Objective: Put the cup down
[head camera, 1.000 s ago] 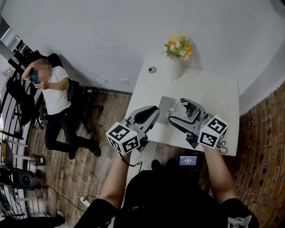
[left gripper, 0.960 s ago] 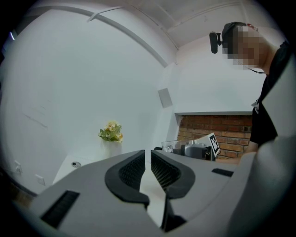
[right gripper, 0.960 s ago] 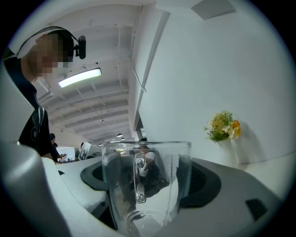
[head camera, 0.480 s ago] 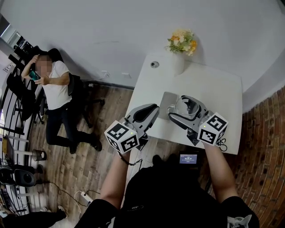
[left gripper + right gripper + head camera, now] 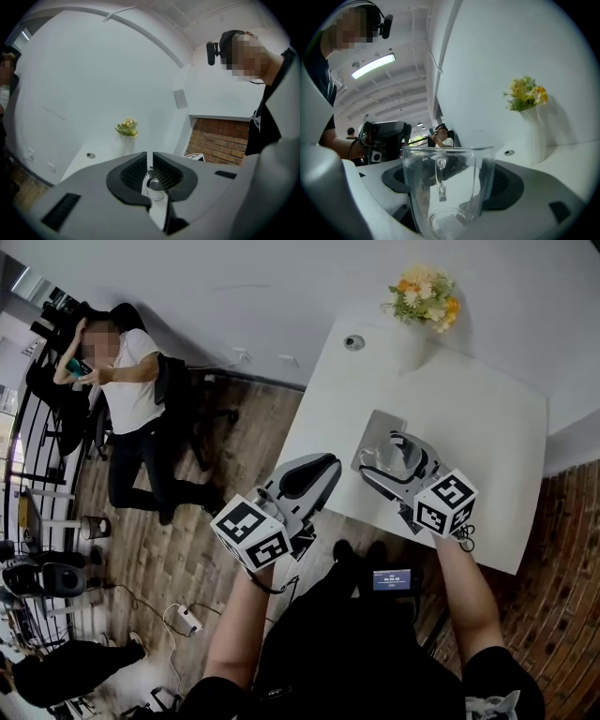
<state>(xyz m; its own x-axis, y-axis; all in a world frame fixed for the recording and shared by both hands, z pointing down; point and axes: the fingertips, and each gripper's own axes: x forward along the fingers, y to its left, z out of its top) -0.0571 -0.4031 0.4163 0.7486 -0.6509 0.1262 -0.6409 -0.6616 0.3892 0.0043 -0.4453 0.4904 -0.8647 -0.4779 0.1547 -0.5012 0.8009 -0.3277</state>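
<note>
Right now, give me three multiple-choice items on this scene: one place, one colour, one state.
1. Where is the flower vase? A) far corner of the table B) a shelf C) a stool
2. What colour is the table? A) black B) white C) wood brown
3. What state is the right tool in? A) open, empty B) shut on the cup C) shut, empty

1 A: the flower vase stands at the table's far corner.
2 B: the tabletop is plain white.
3 B: its jaws grip the clear cup from both sides.
</note>
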